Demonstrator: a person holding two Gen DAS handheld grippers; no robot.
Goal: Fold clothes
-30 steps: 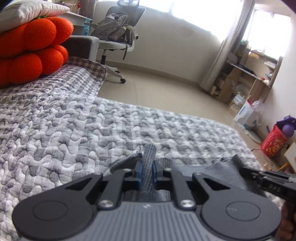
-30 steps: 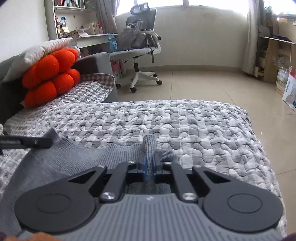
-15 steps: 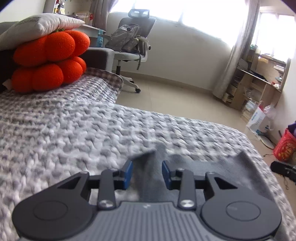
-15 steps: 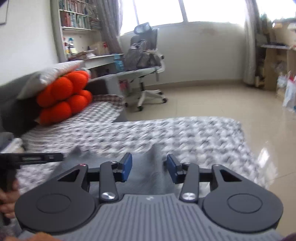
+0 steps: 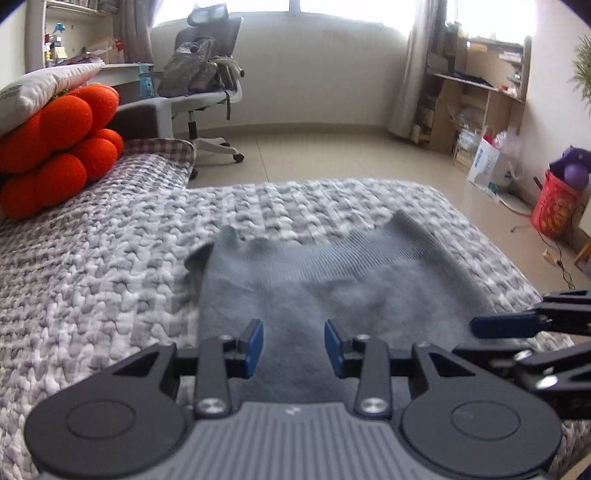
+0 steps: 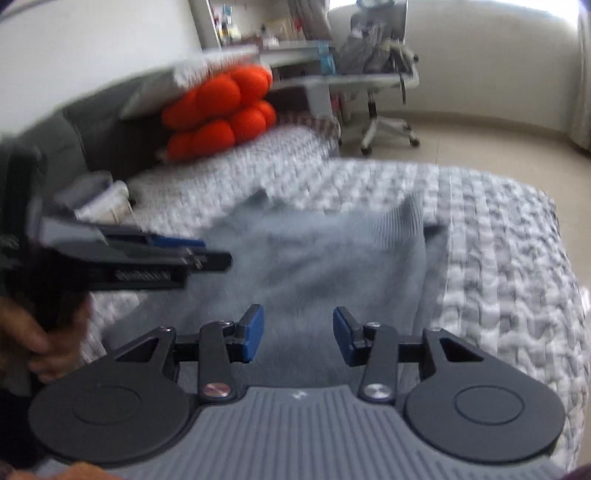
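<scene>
Both grippers' jaws released the grey sweater (image 5: 332,295).

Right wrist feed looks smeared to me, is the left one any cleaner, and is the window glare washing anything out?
Right wrist view: heavy motion blur, orange cushion and quilt streaked, only the right gripper crisp. Left wrist view: sharper, grey sweater slightly soft, its ribbed hem readable. The window is blown out white in that view; fisheye bends the far wall.

Right wrist view is motion-blurred — desk clutter (image 6: 258,33) at upper left unreadable; hand (image 6: 40,343) cut off at left edge.
</scene>
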